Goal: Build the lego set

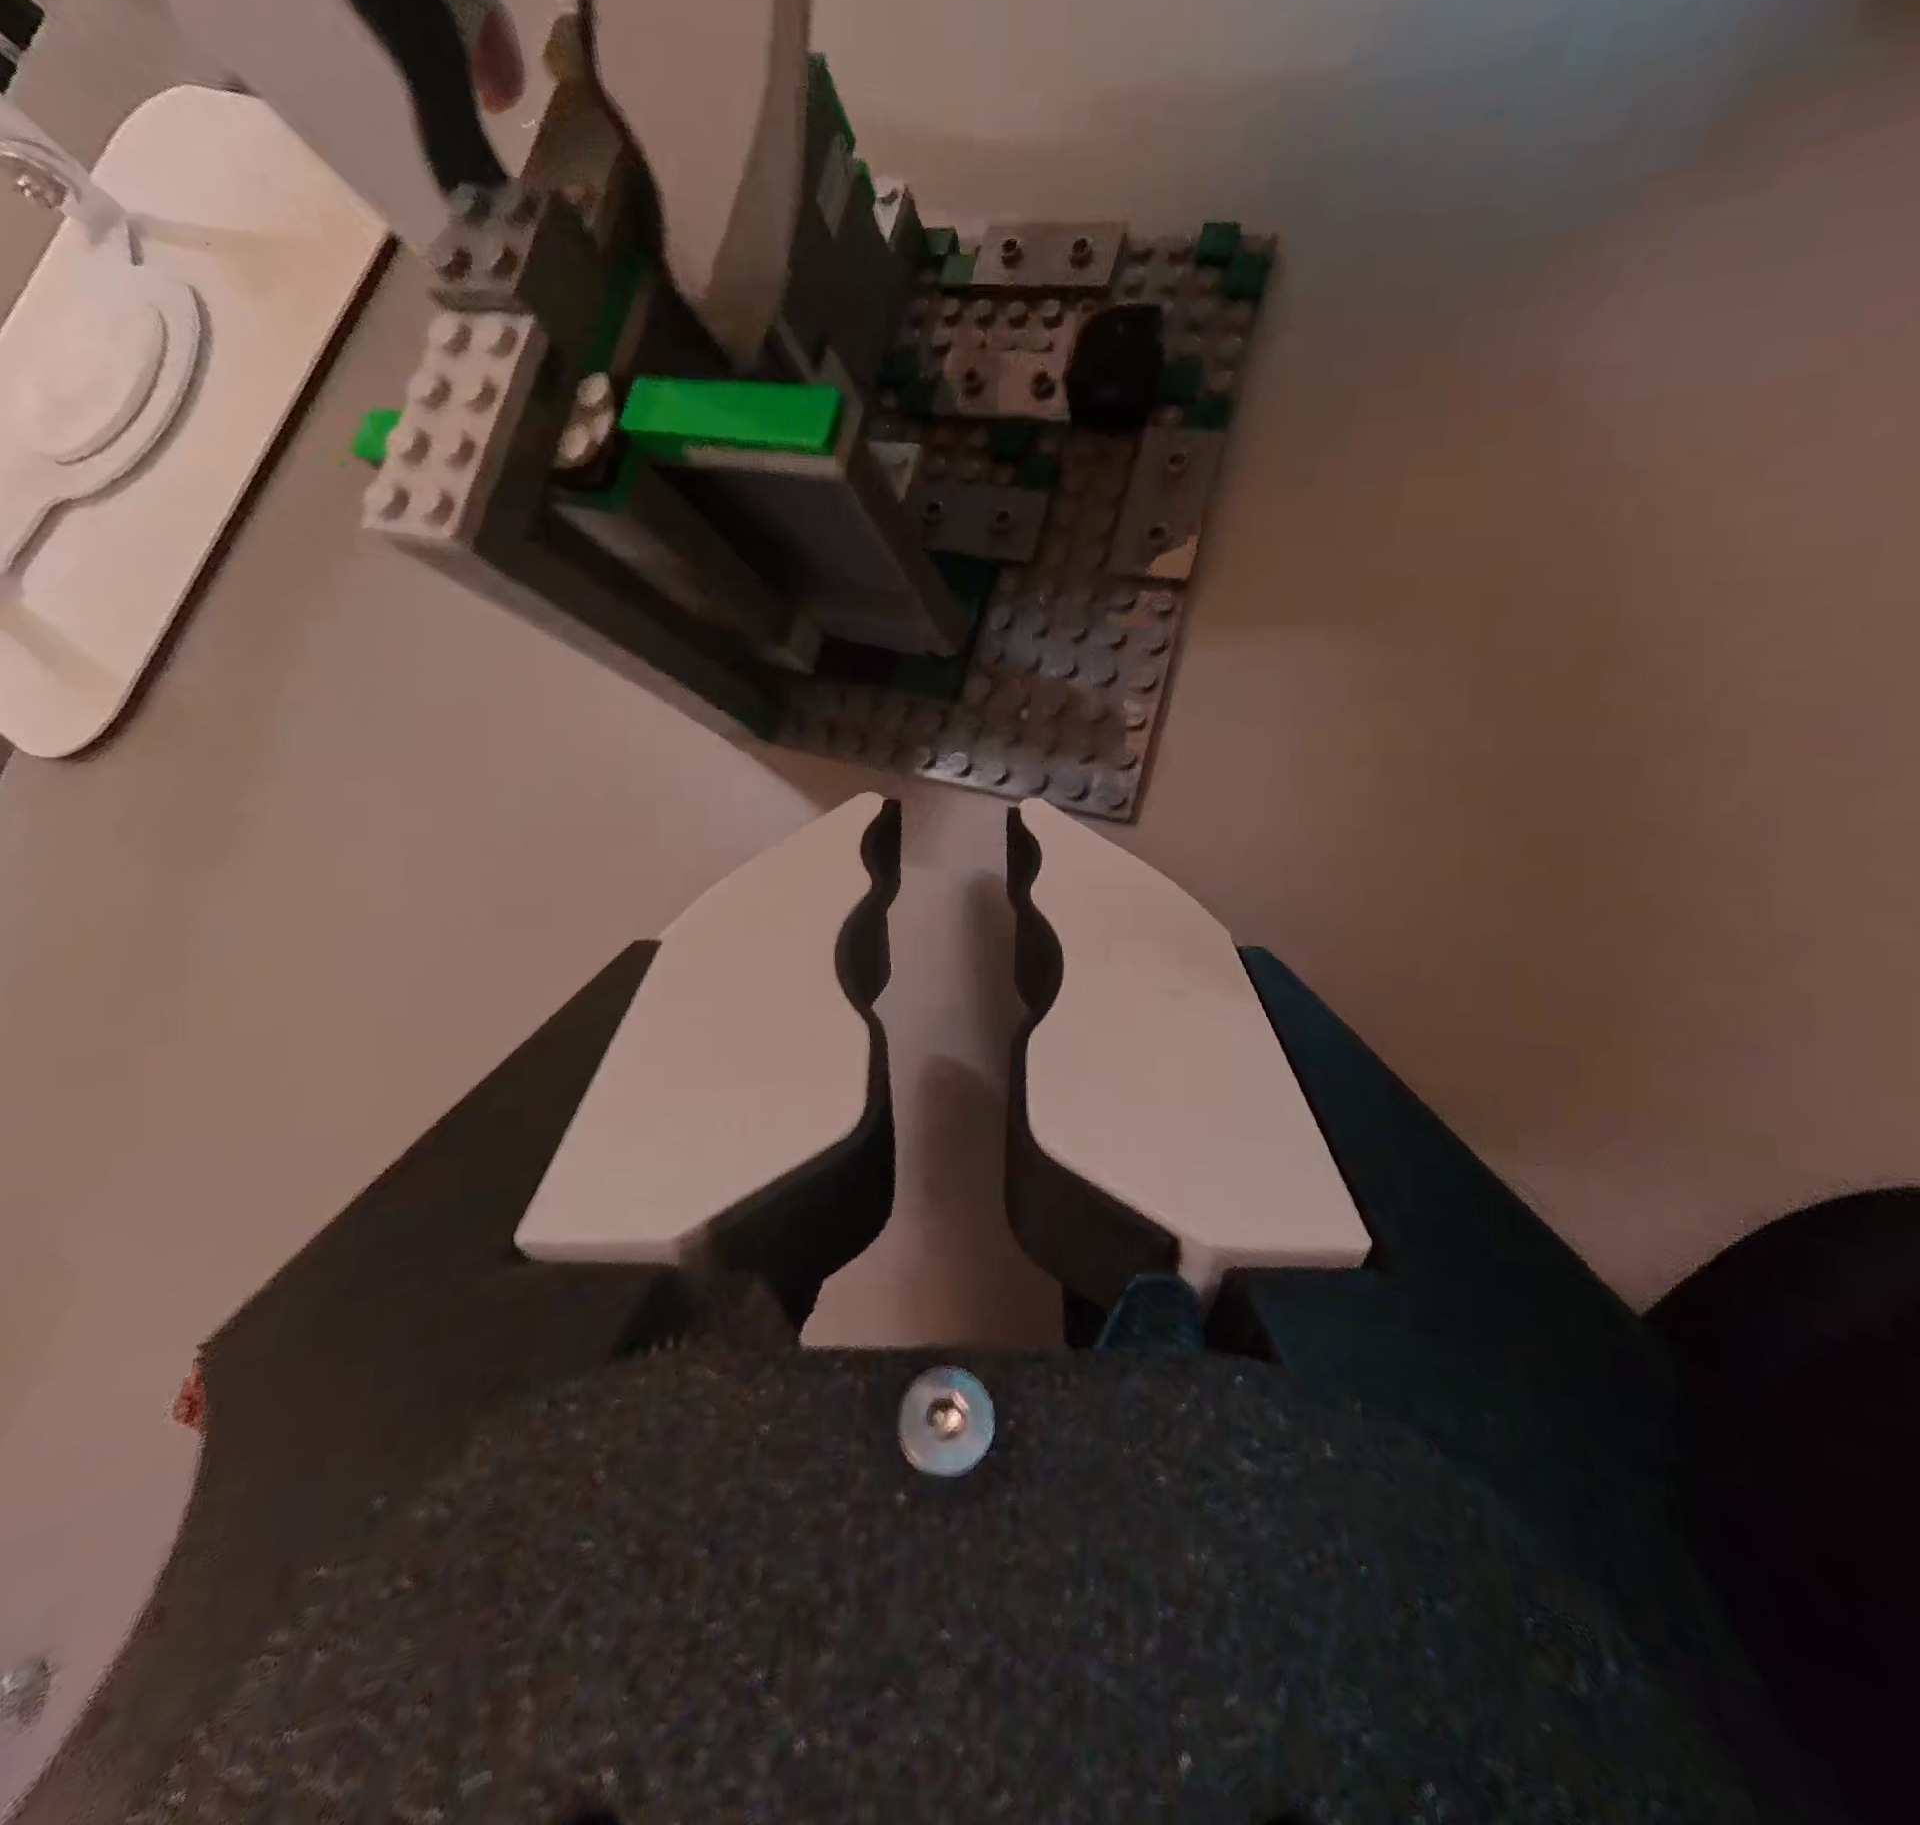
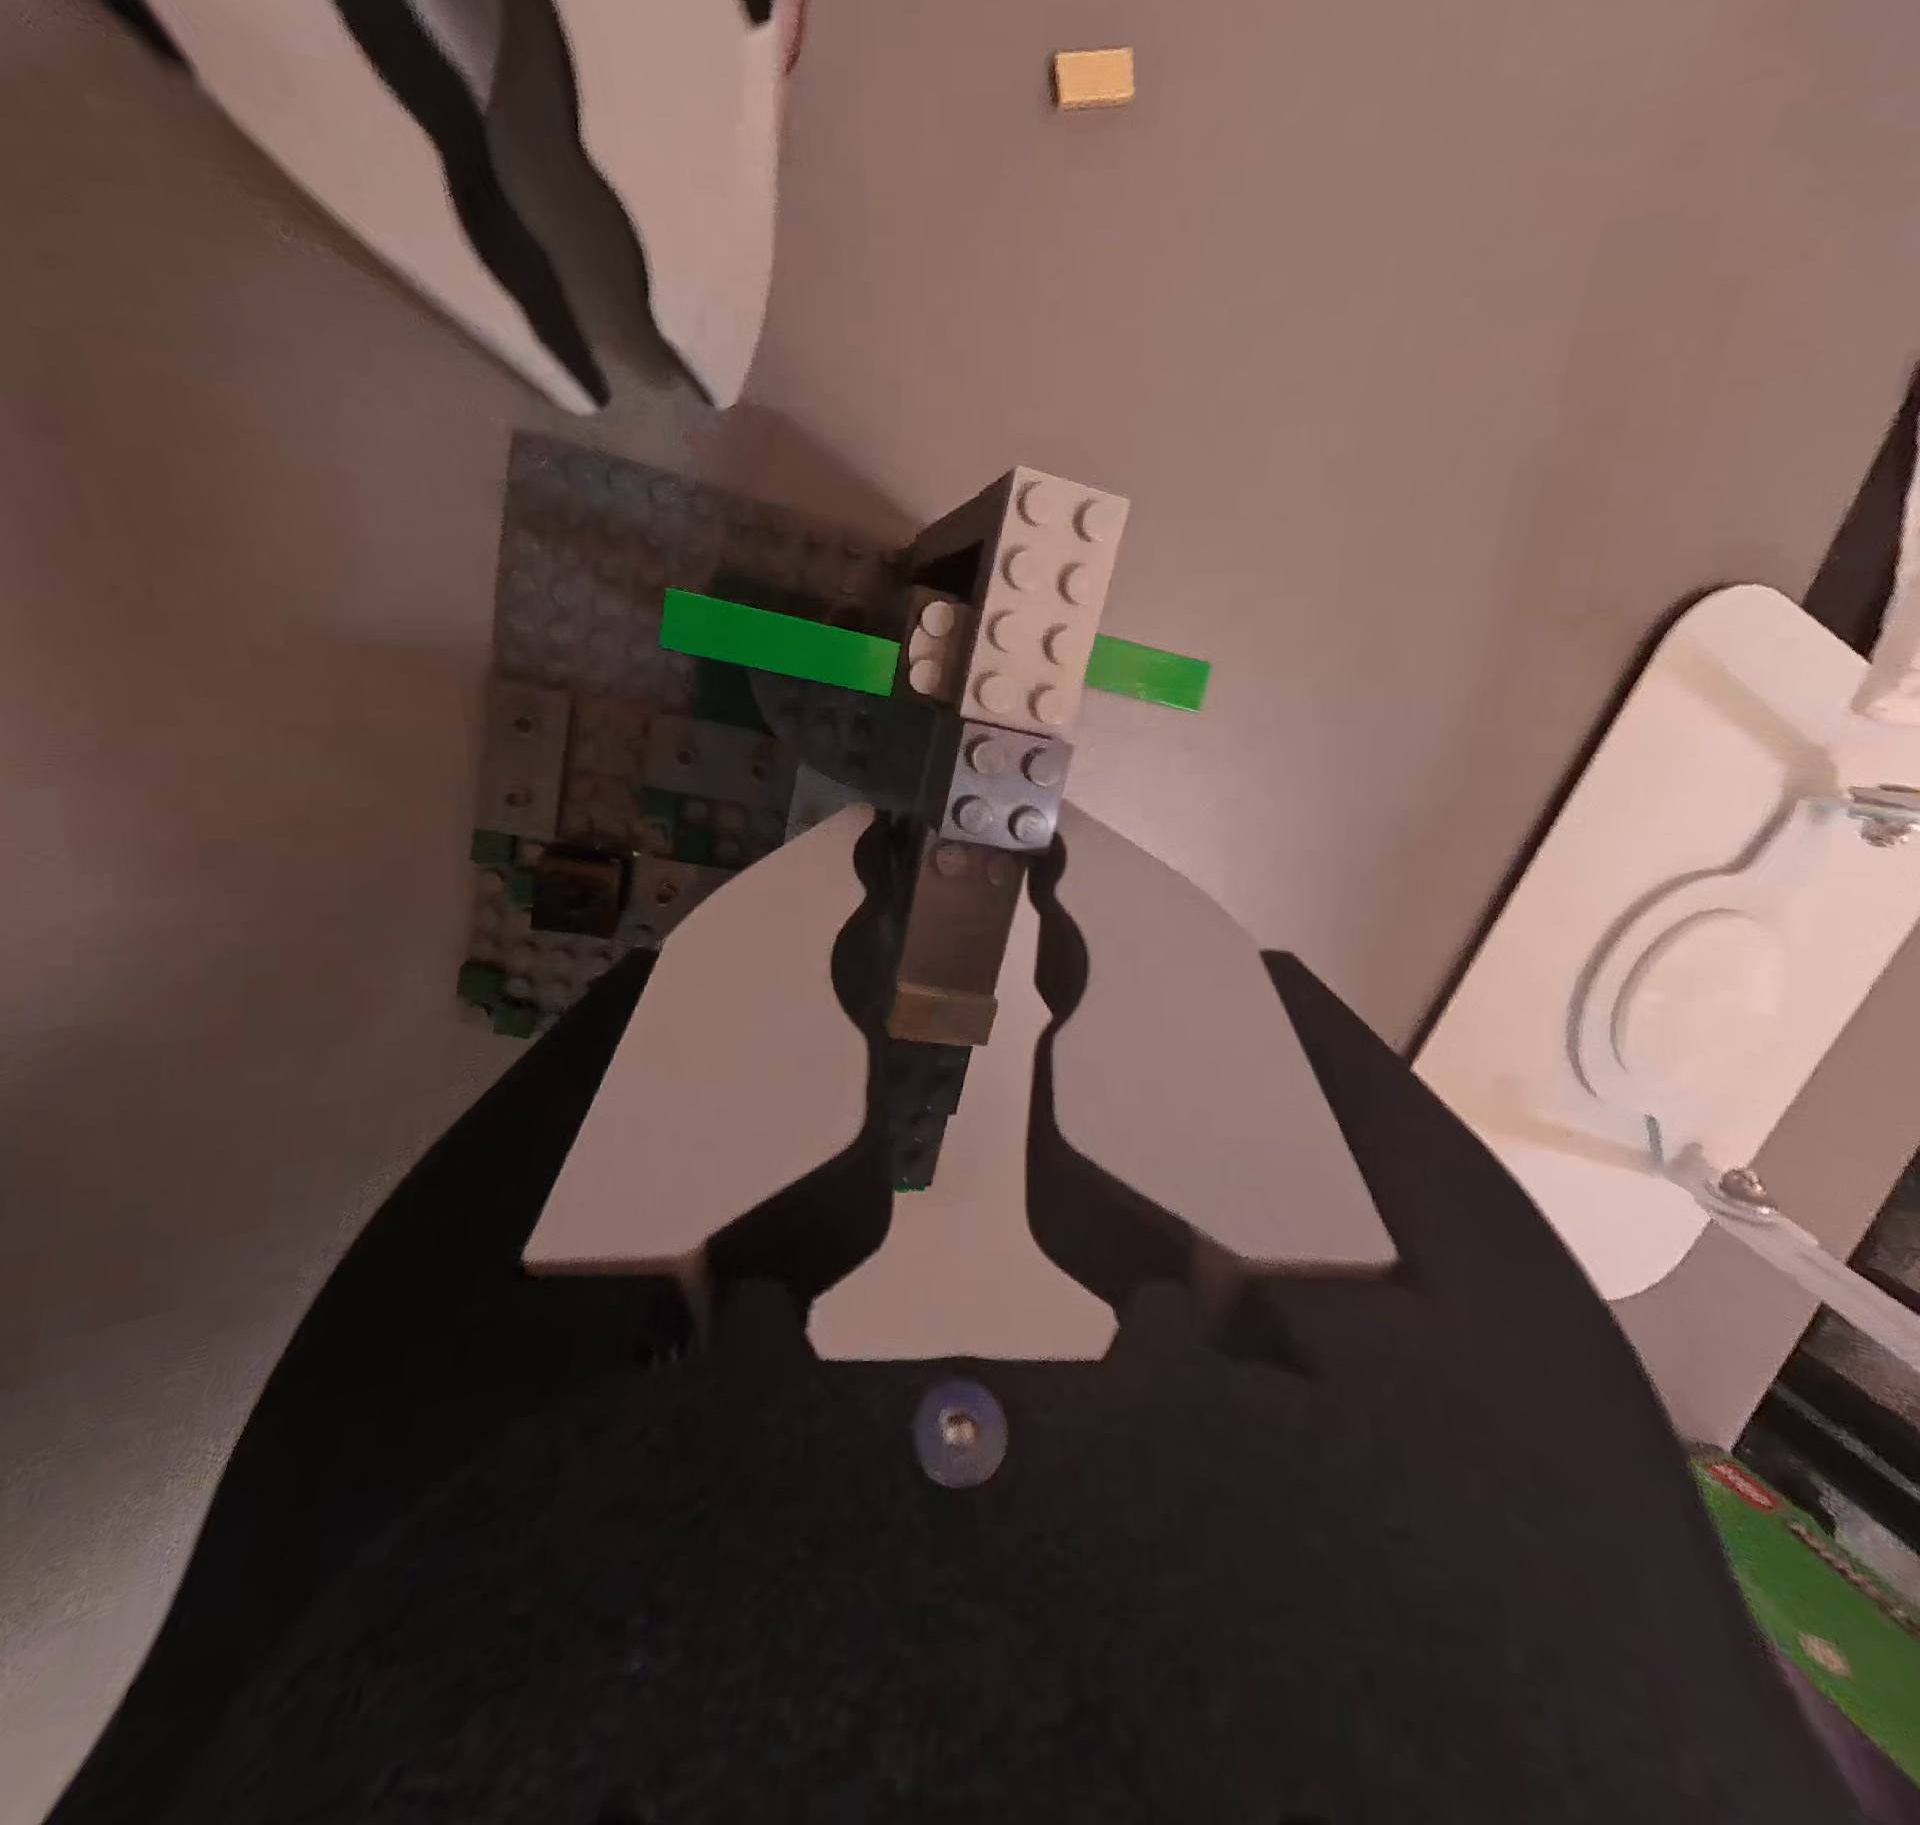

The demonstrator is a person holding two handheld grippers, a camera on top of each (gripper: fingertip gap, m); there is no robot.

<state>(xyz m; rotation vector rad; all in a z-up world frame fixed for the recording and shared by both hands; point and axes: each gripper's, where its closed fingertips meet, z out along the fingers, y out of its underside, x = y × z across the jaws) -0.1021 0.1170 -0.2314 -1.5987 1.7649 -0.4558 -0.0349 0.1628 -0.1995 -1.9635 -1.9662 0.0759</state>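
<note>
The lego build stands on a grey studded baseplate [image 1: 1081,695], also in the right wrist view [image 2: 582,528]. A tall dark grey wall rises from it, topped by a light grey 2x4 brick [image 1: 447,425] [image 2: 1039,601] and crossed by a bright green plate [image 1: 727,414] [image 2: 779,648]. My right gripper [image 2: 956,840] is shut on the dark grey wall just below a blue-grey 2x2 brick [image 2: 1003,788]; it shows from above in the left wrist view [image 1: 592,269]. My left gripper [image 1: 951,819] is slightly open and empty, just off the baseplate's near edge; it also shows in the right wrist view [image 2: 655,393].
A white board with a clear holder [image 1: 104,425] [image 2: 1662,892] lies beside the build. A small tan tile [image 2: 1093,76] lies alone on the table beyond it. A green box [image 2: 1818,1588] sits at the lower right. A dark object [image 1: 1818,1463] is near my left gripper. There is about 9 centimetres between the tips of the two grippers. My left gripper's tips are some 11 centimetres from the small tan tile [image 2: 1093,76].
</note>
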